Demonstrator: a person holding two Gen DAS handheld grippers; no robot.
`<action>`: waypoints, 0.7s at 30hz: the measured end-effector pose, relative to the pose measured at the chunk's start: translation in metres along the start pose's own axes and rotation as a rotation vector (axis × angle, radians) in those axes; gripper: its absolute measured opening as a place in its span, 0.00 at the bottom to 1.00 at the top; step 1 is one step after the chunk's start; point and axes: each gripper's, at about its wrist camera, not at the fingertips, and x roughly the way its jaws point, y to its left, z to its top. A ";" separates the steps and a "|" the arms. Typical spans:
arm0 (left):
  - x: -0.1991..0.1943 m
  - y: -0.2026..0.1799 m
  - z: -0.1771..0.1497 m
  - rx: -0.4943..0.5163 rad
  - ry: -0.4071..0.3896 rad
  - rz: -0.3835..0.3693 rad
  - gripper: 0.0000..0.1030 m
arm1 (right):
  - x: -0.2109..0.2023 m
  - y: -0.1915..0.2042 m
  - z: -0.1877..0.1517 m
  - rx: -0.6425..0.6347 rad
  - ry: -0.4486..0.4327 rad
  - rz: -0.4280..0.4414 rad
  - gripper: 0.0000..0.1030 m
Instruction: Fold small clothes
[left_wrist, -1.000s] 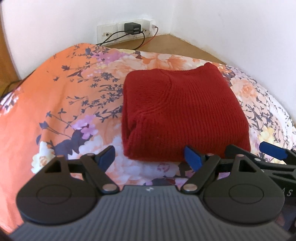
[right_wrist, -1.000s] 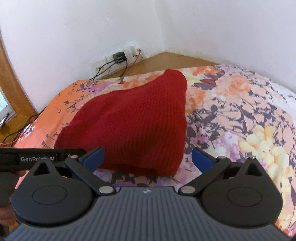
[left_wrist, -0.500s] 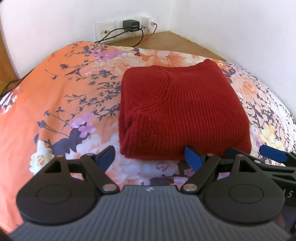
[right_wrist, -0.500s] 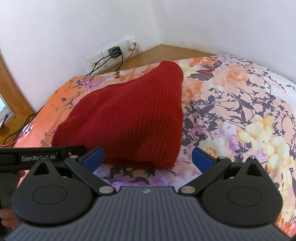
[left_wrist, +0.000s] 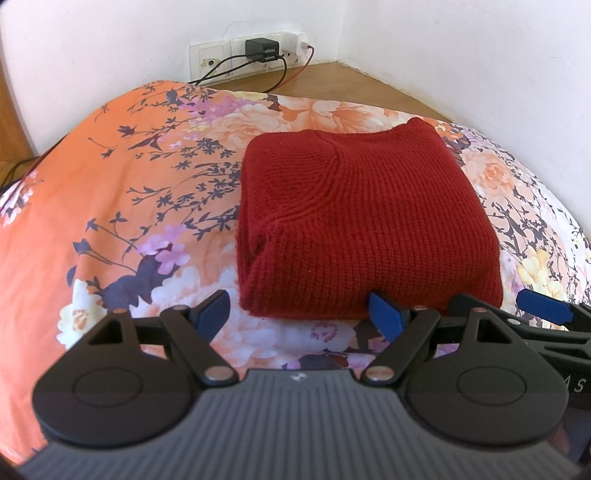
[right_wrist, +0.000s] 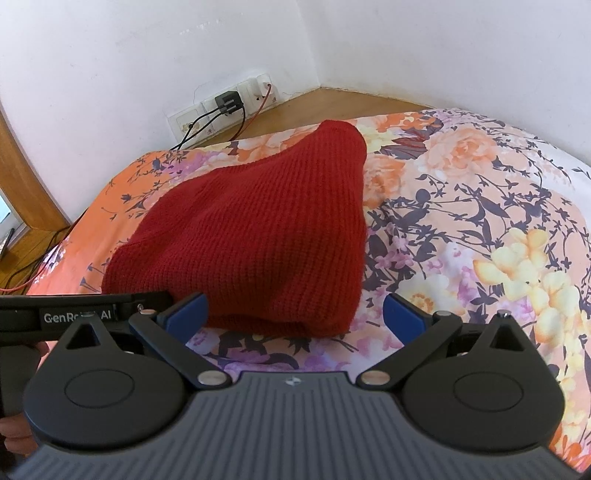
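Sweater (left_wrist: 365, 225): folded, just ahead of both grippers.
Left gripper (left_wrist: 301, 312): wide, empty, nearer its left corner.
Right gripper (right_wrist: 295, 310): wide, empty.

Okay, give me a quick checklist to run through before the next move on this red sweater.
1. Red sweater folded into a compact block: ok.
2. Lying flat on the floral bedsheet, away from the edges: ok.
3. Left hand-held gripper open, holding nothing: ok.
4. Right hand-held gripper open, holding nothing: ok.
5. Loose sleeve tucked at the sweater's left side: cannot tell.
6. Charger cables well behind the sweater: ok.
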 end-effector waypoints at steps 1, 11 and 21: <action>0.000 0.000 0.000 0.000 0.000 0.000 0.81 | 0.000 0.000 0.000 0.000 0.000 0.000 1.00; 0.000 0.000 0.000 0.000 0.001 0.000 0.81 | 0.002 0.000 0.000 0.001 0.003 0.001 1.00; 0.000 0.000 -0.001 -0.004 0.002 0.001 0.81 | 0.002 0.000 -0.001 0.002 0.002 0.001 1.00</action>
